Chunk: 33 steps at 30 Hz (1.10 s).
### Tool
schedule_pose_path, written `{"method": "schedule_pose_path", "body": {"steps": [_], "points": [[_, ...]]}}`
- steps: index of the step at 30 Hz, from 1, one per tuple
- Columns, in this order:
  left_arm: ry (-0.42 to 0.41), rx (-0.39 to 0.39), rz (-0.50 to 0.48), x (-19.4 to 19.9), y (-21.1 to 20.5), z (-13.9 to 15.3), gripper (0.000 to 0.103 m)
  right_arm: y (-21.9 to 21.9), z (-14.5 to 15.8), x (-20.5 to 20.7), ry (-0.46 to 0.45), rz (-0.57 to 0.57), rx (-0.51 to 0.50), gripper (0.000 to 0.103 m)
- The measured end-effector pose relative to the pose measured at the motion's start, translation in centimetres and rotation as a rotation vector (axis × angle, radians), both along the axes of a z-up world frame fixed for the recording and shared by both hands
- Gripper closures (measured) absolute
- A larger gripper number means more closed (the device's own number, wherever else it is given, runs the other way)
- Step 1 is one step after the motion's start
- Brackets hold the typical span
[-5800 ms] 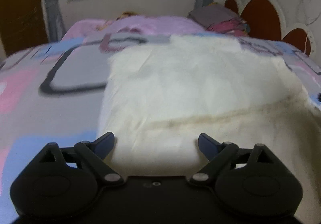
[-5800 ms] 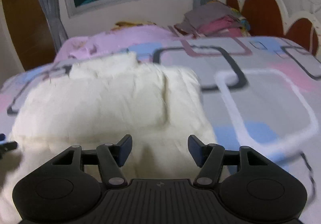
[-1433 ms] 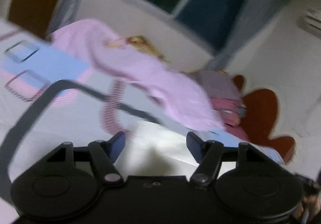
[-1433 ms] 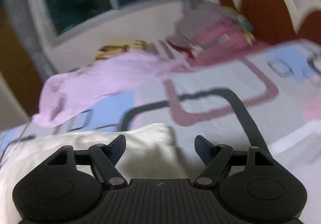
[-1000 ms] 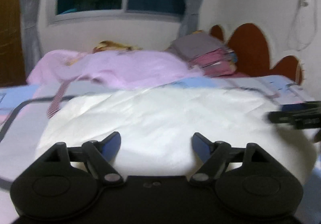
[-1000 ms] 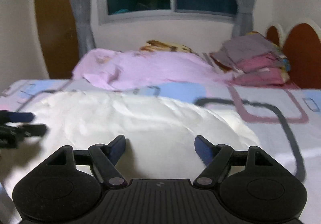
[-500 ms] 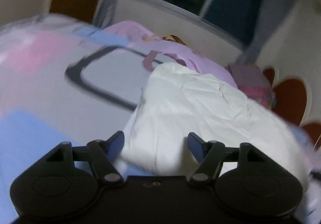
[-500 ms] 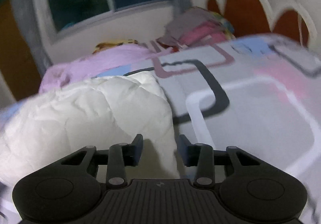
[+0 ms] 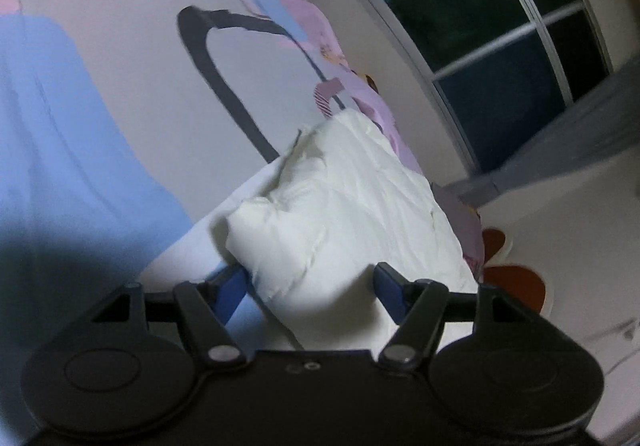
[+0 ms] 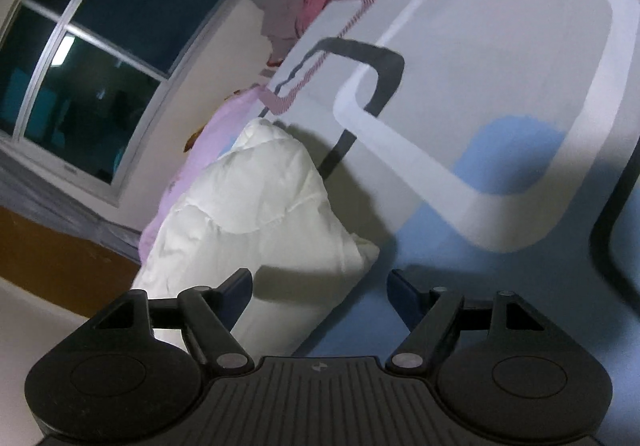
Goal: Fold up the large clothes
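White padded garment (image 9: 352, 202) lies folded into a thick bundle on the patterned bedsheet (image 9: 120, 94), one corner between each gripper's fingers. Left gripper (image 9: 310, 288) – jaws apart, near corner of the bundle sits between them, left pad looks close to the fabric edge but no pinch visible. Right gripper (image 10: 320, 292) – jaws opening, the bundle's other corner (image 10: 360, 250) just ahead of the gap and nothing clamped. Handling guess: quilted, puffy, light for its bulk, very soft – it will spring back and layers will slide on each other, so a shallow pinch on the top layer would likely peel it open. Better to bite deep at the two near corners, all layers at once, along the stitched seam where it's firmest. Count: one white garment, two grippers, one pink blanket (image 10: 208, 150) behind it, one stack of folded clothes (image 10: 304, 2) at the far end by the window (image 10: 100, 58).
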<state>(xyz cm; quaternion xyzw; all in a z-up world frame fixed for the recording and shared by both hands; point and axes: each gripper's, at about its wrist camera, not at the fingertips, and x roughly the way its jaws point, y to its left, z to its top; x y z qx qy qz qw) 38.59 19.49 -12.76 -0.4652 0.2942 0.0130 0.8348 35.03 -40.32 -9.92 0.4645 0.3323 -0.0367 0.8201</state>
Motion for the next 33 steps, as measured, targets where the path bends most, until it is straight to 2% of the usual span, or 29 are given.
{"method": "schedule_pose_path", "body": {"steps": [2, 7, 9, 10, 11, 12, 13, 14, 16, 19, 24, 33], "points": [[-0.007, -0.009, 0.006, -0.3, 0.0, 0.0, 0.036, 0.2, 0.3, -0.1, -0.006, -0.004, -0.011, 0.029], [-0.018, -0.015, 0.005, 0.5, -0.4, -0.7, 0.036, 0.5, -1.9, 1.5, 0.031, 0.002, 0.097, 0.029], [-0.025, -0.012, 0.001, 1.2, -0.8, -0.9, 0.038, 0.9, -2.3, 2.2, 0.025, -0.011, 0.086, 0.029], [-0.021, -0.012, -0.001, 1.6, -0.9, -0.9, 0.041, 0.9, -2.3, 2.5, 0.018, -0.021, 0.079, 0.029], [-0.019, -0.016, -0.003, 2.1, -0.9, -1.0, 0.048, 1.0, -2.2, 2.9, 0.013, -0.027, 0.073, 0.03], [-0.019, -0.02, -0.01, 2.4, -0.8, -1.0, 0.055, 1.1, -2.1, 3.3, 0.009, -0.026, 0.064, 0.044], [-0.025, -0.028, -0.026, 2.8, -0.8, -1.1, 0.068, 1.2, -1.9, 3.6, -0.001, -0.013, 0.053, 0.056], [-0.032, -0.03, -0.035, 2.9, -0.8, -1.1, 0.075, 1.4, -1.6, 3.8, -0.015, 0.001, 0.035, 0.062], [-0.044, -0.011, -0.048, 2.7, -1.0, -0.3, 0.08, 1.6, -0.8, 3.5, -0.032, 0.024, 0.004, 0.074], [-0.073, 0.009, -0.062, 1.6, -1.2, 1.2, 0.082, 1.6, 0.8, 2.1, -0.071, 0.033, -0.022, 0.078], [-0.085, 0.024, -0.08, -2.2, -1.2, 2.8, 0.082, 1.7, 2.9, -2.2, -0.092, 0.062, -0.052, 0.078], [-0.046, 0.024, -0.079, -11.6, -1.7, 2.6, 0.082, 1.8, 3.5, -11.4, -0.062, 0.084, -0.081, 0.078]]}}
